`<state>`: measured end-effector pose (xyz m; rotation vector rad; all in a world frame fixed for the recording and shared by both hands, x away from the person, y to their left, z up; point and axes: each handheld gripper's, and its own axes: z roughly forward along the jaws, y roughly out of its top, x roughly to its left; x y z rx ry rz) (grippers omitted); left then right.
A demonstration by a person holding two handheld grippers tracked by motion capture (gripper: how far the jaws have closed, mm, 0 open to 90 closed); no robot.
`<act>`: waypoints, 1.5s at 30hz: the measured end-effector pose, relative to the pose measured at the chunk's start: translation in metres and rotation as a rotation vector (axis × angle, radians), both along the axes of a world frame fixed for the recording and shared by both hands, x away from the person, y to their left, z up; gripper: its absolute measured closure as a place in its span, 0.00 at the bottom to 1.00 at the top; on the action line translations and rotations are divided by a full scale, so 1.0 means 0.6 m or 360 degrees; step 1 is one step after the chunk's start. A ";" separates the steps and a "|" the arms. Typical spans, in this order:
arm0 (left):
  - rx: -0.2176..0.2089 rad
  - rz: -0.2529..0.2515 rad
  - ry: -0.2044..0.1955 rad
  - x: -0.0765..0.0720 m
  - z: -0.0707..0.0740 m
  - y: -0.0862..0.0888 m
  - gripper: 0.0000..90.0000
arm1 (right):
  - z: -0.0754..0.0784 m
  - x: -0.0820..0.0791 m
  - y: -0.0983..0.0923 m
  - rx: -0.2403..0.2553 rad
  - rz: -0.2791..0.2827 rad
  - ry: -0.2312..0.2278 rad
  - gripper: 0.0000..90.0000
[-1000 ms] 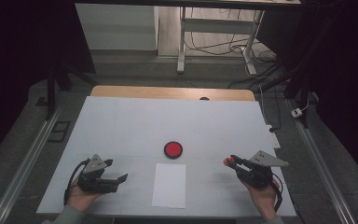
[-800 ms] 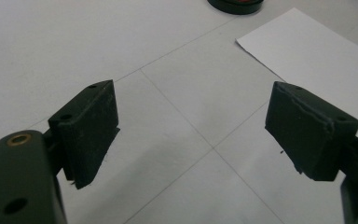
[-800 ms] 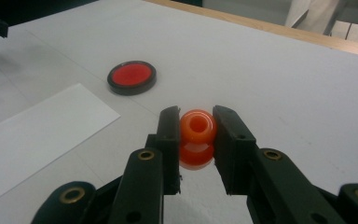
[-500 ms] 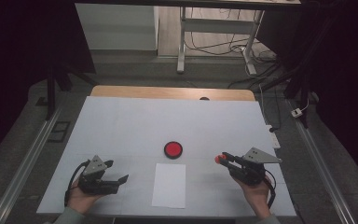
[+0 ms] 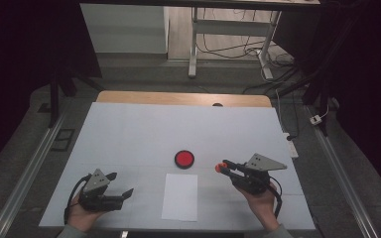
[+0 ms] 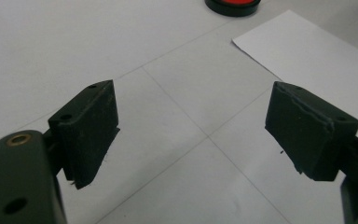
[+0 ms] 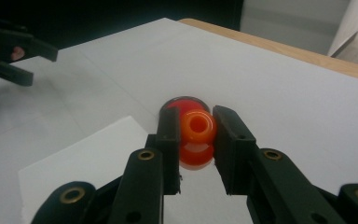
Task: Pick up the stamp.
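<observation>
Right gripper [image 5: 222, 167] sits at the near right of the white table [image 5: 129, 129], its jaws clamped on a small orange ring [image 7: 196, 133]. In the right gripper view the black pads press on the ring's two sides, and the ring's hole faces up and back toward the camera, so its axis runs tilted rather than flat to the table. A second orange lobe shows just below the first (whether it is one piece or two stacked I cannot tell). In the high view the ring shows as an orange dot at the gripper's tip, pointing left toward the middle of the table, above the surface and just right of the red disc [image 5: 184, 158].

That red disc, with its dark rim, lies flat near the table's centre; a white sheet of paper [image 5: 180, 196] lies just near of it, long side running near to far.

At the near left, the left gripper [image 5: 120, 184] rests in the person's hand, its jaws wide apart with nothing between them, pointing right toward the paper.
</observation>
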<state>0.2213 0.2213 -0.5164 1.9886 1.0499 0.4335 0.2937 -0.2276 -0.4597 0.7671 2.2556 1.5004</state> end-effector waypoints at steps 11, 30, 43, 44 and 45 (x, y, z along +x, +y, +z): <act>0.0016 -0.0048 0.0023 0.017 -0.006 -0.011 0.19 | -0.003 0.000 0.029 -0.0010 0.0058 0.0018 0.80; 0.0008 -0.0051 0.0033 0.022 -0.008 -0.014 0.19 | -0.008 0.006 0.094 -0.0005 0.0185 0.0047 0.80; 0.0016 -0.0058 0.0034 0.026 -0.008 -0.016 0.19 | -0.014 0.000 0.139 -0.0016 0.0276 0.0059 0.80; 0.0016 -0.0058 0.0033 0.026 -0.008 -0.016 0.19 | -0.015 0.000 0.141 -0.0018 0.0280 0.0062 0.80; 0.0016 -0.0059 0.0033 0.026 -0.008 -0.016 0.19 | -0.015 0.000 0.141 -0.0018 0.0280 0.0062 0.80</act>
